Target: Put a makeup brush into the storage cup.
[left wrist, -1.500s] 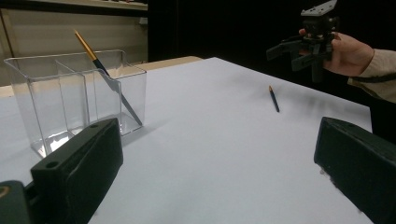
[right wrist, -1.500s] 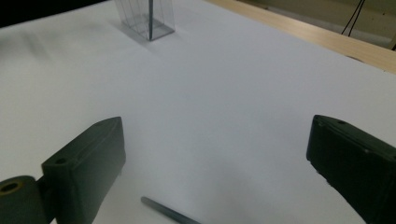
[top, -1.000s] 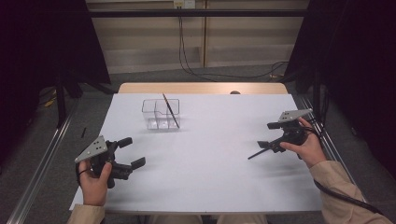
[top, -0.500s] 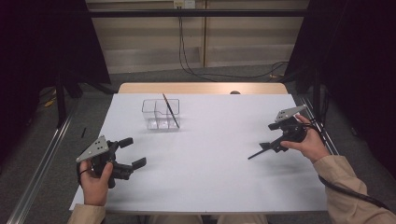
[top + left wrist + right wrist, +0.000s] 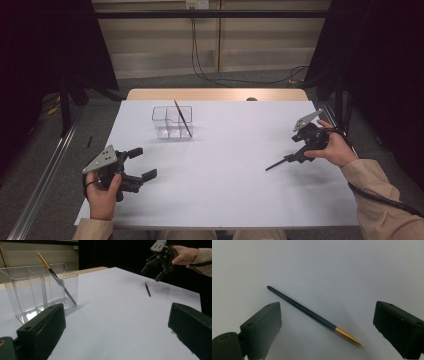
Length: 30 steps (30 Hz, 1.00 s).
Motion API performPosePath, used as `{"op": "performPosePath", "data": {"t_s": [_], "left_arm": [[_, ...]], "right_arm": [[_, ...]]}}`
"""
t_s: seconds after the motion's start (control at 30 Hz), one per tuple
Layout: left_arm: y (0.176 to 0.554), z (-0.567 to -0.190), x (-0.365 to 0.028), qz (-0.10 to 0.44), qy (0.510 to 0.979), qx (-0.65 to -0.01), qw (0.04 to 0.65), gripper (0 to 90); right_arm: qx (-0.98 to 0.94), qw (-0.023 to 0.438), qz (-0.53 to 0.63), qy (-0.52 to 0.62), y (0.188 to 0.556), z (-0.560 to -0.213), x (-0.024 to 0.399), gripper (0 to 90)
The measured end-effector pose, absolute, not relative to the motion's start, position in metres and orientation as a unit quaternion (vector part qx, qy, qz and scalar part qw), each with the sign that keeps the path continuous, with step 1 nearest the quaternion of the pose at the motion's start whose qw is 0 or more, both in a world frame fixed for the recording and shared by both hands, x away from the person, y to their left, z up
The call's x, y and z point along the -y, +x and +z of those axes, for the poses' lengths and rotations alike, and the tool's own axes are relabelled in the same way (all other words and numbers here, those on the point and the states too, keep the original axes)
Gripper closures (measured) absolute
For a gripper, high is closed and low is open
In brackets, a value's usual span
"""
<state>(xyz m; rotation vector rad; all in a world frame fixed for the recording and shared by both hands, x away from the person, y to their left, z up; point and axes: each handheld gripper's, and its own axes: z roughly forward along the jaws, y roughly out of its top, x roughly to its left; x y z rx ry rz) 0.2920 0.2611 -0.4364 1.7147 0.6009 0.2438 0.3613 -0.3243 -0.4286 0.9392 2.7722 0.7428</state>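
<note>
Near the right edge of the white table (image 5: 225, 200), the right gripper (image 5: 301, 150) hovers directly over a slim dark-green stick with a gold tapered tip (image 5: 312, 315), jaws spread wide and holding nothing. Seen through the right gripper view, the stick lies flat on the white surface between the two black jaws, its long axis running diagonally across the gap rather than square to it, so a small wrist turn looks needed before closing. At the near left, the left gripper (image 5: 134, 167) rests well apart, also wide open and empty. Farther off, a clear plastic three-part box (image 5: 172, 122) already holds a similar stick (image 5: 183, 119) leaning inside.
</note>
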Motion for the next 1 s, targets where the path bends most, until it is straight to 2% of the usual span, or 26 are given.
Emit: {"op": "performPosePath", "data": {"t_s": [0.57,1.0], "left_arm": [[0.293,-0.437,-0.260,0.102,0.742,-0.261,0.609,1.2],[0.294,-0.438,-0.258,0.096,0.745,-0.259,0.607,1.2]], "right_arm": [[-0.942,0.063,0.174,0.281,0.367,-0.435,0.325,18.6],[-0.956,0.069,0.156,0.238,0.370,-0.449,0.322,19.8]]}}
